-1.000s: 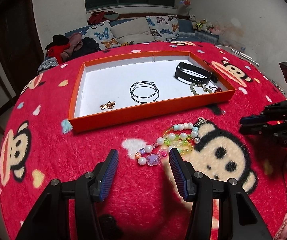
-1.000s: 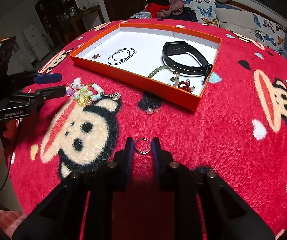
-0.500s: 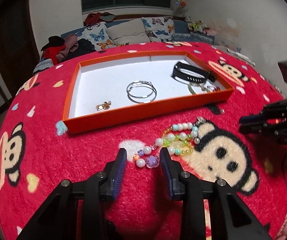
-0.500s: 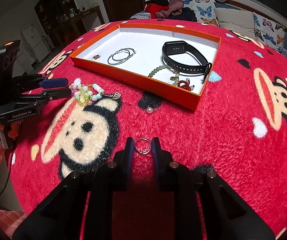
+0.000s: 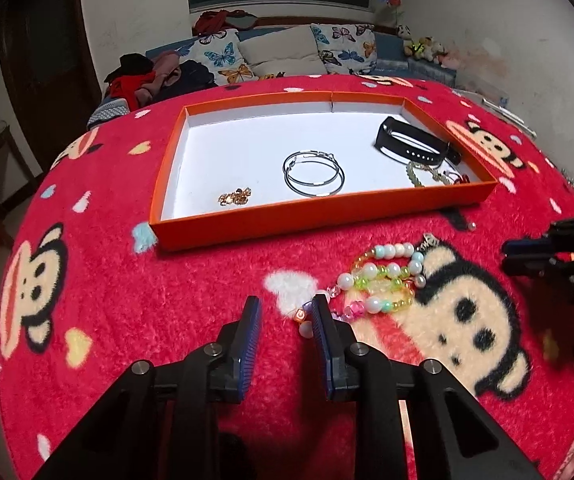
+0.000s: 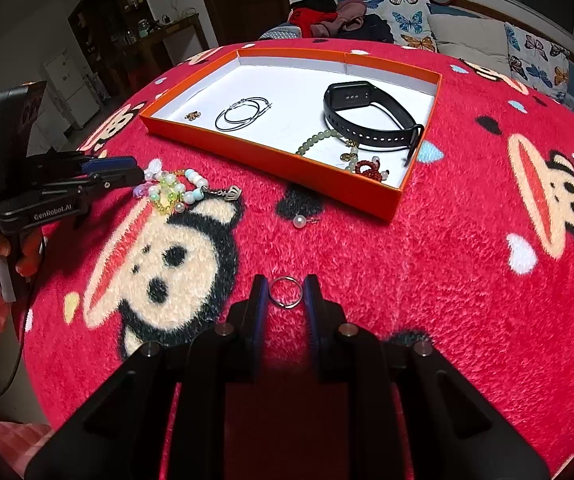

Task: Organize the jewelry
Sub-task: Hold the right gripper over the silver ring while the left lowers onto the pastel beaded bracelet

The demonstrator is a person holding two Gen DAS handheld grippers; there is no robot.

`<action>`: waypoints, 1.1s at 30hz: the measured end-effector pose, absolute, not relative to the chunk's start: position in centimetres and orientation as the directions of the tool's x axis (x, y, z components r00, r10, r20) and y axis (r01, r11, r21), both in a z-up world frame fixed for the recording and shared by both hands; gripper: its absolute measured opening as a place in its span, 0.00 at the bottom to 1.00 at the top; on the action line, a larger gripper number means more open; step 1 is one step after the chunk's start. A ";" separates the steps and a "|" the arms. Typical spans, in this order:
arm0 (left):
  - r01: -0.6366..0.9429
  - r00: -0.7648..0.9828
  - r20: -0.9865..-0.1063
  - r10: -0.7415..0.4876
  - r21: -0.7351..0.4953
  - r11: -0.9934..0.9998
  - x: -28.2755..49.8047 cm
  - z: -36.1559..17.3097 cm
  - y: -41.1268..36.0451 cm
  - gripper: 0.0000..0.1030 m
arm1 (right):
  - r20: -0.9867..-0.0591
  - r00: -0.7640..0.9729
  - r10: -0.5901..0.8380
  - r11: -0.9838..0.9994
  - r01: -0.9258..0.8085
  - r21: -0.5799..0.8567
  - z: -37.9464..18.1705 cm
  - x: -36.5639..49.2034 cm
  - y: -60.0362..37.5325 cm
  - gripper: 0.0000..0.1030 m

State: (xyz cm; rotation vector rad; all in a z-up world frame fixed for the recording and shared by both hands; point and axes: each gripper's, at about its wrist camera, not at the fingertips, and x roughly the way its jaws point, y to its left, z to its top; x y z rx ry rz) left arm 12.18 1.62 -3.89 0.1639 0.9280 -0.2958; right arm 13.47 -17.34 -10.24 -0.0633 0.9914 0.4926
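A multicoloured bead bracelet (image 5: 383,280) lies on the red monkey-print cloth in front of the orange tray (image 5: 307,222). My left gripper (image 5: 285,308) hovers at the bracelet's near end with its jaws closing. The end beads (image 5: 303,320) sit just inside the right finger, and the pads do not press them. In the right wrist view, my right gripper (image 6: 285,290) is shut on a thin metal ring (image 6: 285,292) just above the cloth, and the left gripper (image 6: 139,172) shows at the bracelet (image 6: 175,192).
The tray (image 6: 271,160) holds hoop earrings (image 5: 313,176), a black wristband (image 5: 411,146), small gold earrings (image 5: 235,197) and a green bead string (image 6: 319,140). A pearl stud (image 6: 299,222) lies on the cloth near the tray's front corner. A sofa with cushions stands behind.
The left jaws have narrowed markedly and now stand at the bracelet's end beads. The right gripper and its ring have not moved.
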 end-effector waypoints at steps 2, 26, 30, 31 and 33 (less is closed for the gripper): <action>0.320 0.563 -0.810 -0.167 0.027 0.947 11.7 -3.9 1.7 0.27 | -0.814 0.447 0.371 0.889 -0.425 0.172 -10.2 13.5 -17.4 0.19; 0.209 0.548 -0.809 -0.213 -0.114 0.971 12.7 -3.8 2.1 0.27 | -0.809 0.447 0.382 0.888 -0.421 0.187 -10.3 13.5 -17.5 0.19; 0.191 0.570 -0.812 -0.129 -0.023 0.981 12.3 -4.1 1.4 0.27 | -0.805 0.444 0.393 0.885 -0.419 0.201 -10.3 13.5 -17.6 0.18; 0.198 0.576 -0.809 -0.115 0.002 0.980 12.0 -4.1 1.1 0.27 | -0.804 0.444 0.395 0.885 -0.419 0.203 -10.3 13.5 -17.7 0.18; 0.216 0.580 -0.809 -0.096 0.039 0.976 11.5 -4.4 0.5 0.26 | -0.803 0.444 0.398 0.884 -0.419 0.206 -10.3 13.5 -17.7 0.18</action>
